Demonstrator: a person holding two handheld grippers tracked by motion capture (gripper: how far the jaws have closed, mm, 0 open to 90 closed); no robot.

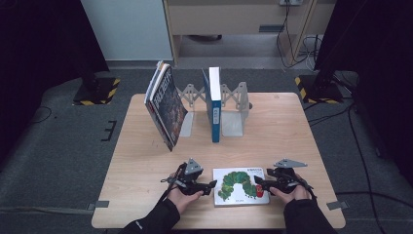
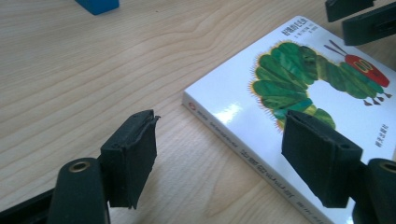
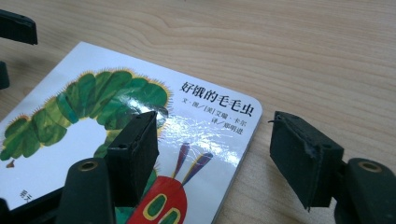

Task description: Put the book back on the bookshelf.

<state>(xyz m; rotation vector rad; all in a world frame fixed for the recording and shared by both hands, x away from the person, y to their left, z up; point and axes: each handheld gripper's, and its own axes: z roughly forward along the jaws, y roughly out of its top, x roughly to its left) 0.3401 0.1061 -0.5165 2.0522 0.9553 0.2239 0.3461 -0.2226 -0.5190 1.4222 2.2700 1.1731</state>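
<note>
Caterpillar book (image 2: 261, 100) cut off by right, bottom edges in left gripper view.

Black sleeves (image 1: 151, 222); each black tool (image 1: 210, 187) carries a grey three-cornered plate (image 1: 193, 167) (thin cable trailing) and brass-ringed screw holes (image 2: 79, 166).

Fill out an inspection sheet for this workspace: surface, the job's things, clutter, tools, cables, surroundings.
Surface: wooden table, bare wood around the items.
Job's things: caterpillar book lies flat, cover up, near the front edge.
Clutter: leaning books tilt against the metal bookends; blue book stands upright between them.
Tools: left tool open at the book's left edge; right tool open, jaws straddling the book's right edge. Neither grips it.
Cables: one trails from the left tool; cables on floor at right.
Surroundings: grey carpet, striped stand bases, dark curtains.
</note>
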